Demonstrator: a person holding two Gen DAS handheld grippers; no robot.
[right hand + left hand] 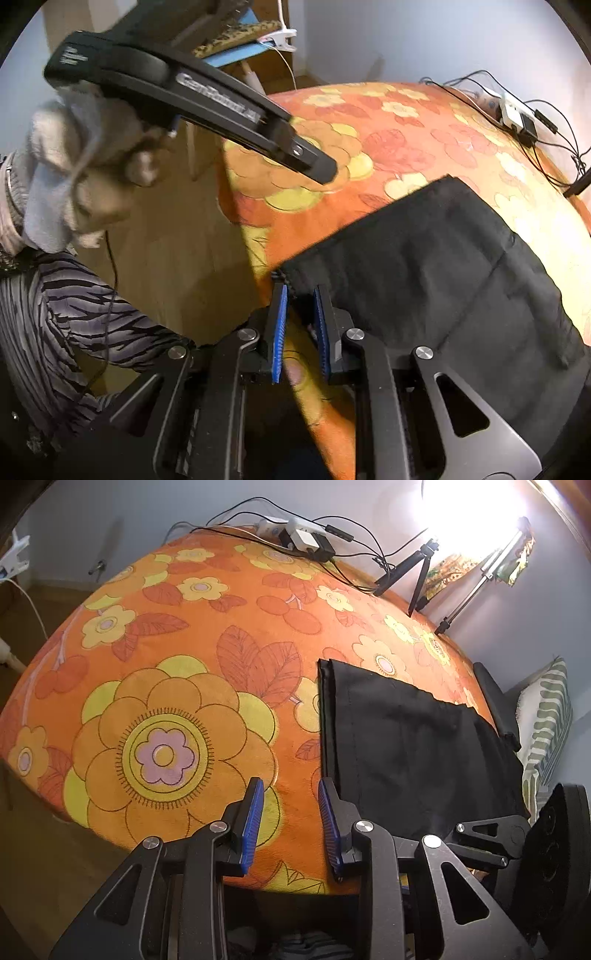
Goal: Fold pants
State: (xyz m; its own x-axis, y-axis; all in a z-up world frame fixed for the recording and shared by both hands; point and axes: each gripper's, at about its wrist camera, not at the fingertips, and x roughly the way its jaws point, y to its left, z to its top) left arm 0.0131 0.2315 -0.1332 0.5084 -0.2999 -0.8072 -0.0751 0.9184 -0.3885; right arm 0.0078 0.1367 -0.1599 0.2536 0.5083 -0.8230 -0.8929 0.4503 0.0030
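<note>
Black pants (417,746) folded on flowered bed (177,686). Left tongs (291,823) open, empty, above the cover. Right tongs (300,325) narrowly apart at pants' corner, grip unclear.

Black tongs (300,295) with blue ribbed pads, silver screws; pale glove (70,166), grey zebra-striped sleeve (66,314).
</note>
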